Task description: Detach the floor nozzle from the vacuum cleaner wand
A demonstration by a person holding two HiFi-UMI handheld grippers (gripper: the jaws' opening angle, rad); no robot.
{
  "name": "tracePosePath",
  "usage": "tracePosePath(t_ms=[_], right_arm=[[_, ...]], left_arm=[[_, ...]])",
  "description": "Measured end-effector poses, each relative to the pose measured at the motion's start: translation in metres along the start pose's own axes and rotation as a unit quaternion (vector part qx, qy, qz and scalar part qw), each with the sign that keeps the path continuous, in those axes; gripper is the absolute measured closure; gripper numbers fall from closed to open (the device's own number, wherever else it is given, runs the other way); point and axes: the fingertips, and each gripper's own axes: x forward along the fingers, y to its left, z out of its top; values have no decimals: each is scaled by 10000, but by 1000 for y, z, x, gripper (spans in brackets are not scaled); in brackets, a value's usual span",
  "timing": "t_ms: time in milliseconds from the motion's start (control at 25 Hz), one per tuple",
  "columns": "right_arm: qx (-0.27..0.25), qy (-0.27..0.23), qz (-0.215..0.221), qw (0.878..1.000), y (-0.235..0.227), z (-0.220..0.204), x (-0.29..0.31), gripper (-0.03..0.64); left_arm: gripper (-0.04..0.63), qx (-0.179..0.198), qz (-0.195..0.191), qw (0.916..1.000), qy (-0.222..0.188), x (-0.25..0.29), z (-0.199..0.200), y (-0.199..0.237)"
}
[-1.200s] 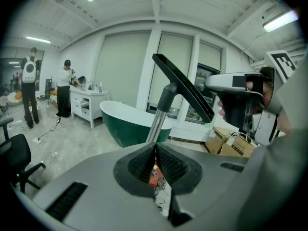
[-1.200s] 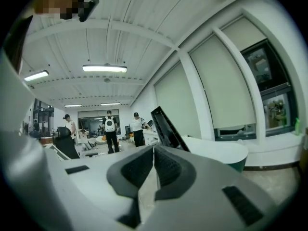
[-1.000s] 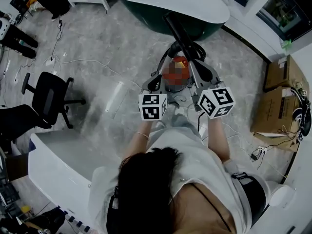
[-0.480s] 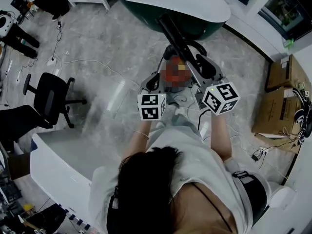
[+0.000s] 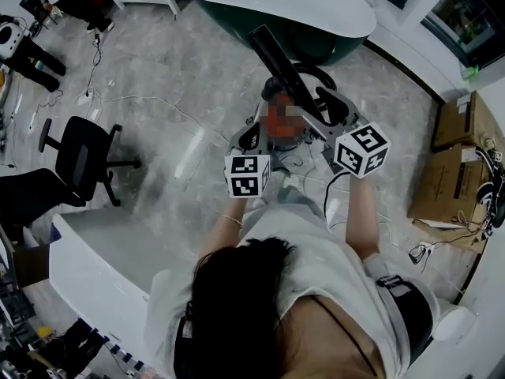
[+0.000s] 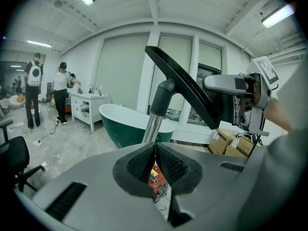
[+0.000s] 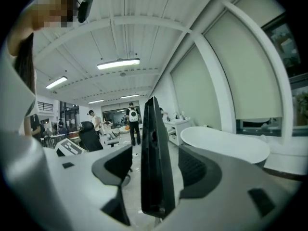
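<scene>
The black floor nozzle [image 5: 272, 52] sits on the upper end of the metal wand [image 5: 306, 109], raised above the floor in front of the person. In the right gripper view the nozzle [image 7: 154, 162] stands edge-on between the jaws with a gap on each side. My right gripper [image 5: 325, 110] is open, and its jaws have just been opening. My left gripper [image 5: 251, 136] is shut, its pads [image 6: 155, 154] meeting with nothing seen between them. Past them the wand tube [image 6: 153, 126] rises to the nozzle [image 6: 183, 88]. The red vacuum body [image 6: 155, 177] shows below.
A dark green bathtub with a white rim [image 5: 316, 10] stands just beyond the nozzle. An office chair [image 5: 75, 160] is at the left, cardboard boxes [image 5: 458, 156] at the right, and cables [image 5: 150, 101] lie on the floor. Several people [image 6: 60, 95] stand far off.
The right gripper has shifted to the right and its jaws have spread apart around the nozzle. The nozzle's tip has swung slightly left. The left gripper has stayed put.
</scene>
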Motion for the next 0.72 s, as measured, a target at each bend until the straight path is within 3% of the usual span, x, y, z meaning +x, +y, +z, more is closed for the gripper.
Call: tracePosePath(t_ms=[240, 720], right_arm=[[359, 472, 431, 9973, -4, -16, 11, 313], [162, 999, 647, 9928, -2, -35, 35, 314]], left_arm=[[591, -54, 53, 10000, -62, 8, 7, 4], [590, -26, 30, 10000, -21, 29, 16, 0]])
